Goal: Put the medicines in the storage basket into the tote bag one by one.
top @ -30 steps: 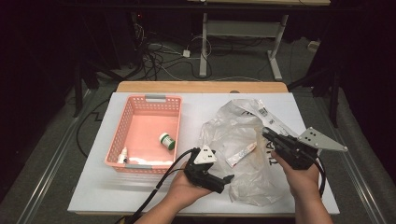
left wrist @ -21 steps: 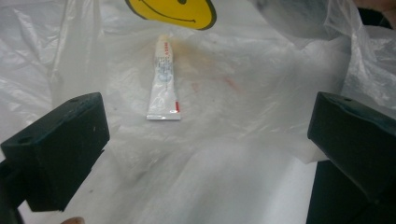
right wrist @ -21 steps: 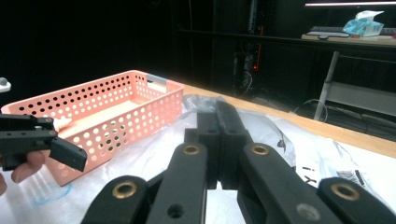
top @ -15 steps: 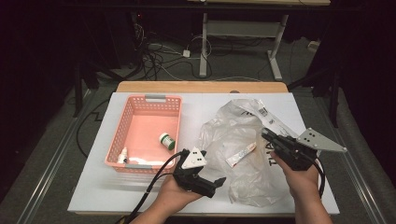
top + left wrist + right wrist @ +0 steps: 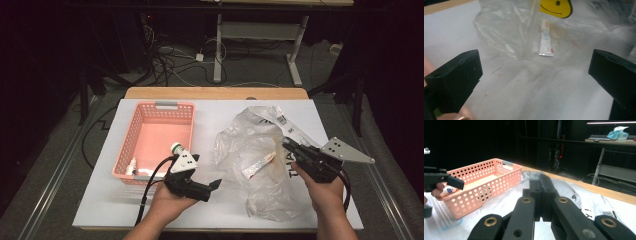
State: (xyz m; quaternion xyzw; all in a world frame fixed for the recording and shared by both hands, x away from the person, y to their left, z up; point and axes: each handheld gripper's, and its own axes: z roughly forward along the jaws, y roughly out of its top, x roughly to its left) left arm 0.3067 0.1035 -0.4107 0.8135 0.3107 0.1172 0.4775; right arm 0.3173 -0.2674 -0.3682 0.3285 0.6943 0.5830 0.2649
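L gripper sits low over the white table, just right of the pink basket, jaws spread wide w/ nothing between them; in the left gripper view they frame the clear plastic bag and a small white tube lying inside it, under a yellow smiley print. In the high view the tube lies mid-bag, between the two grippers, apart from both. R gripper is at the bag's right edge, jaws clenched together; can't tell if any film is pinched. Basket holds a green-capped bottle and a small white bottle near its front wall
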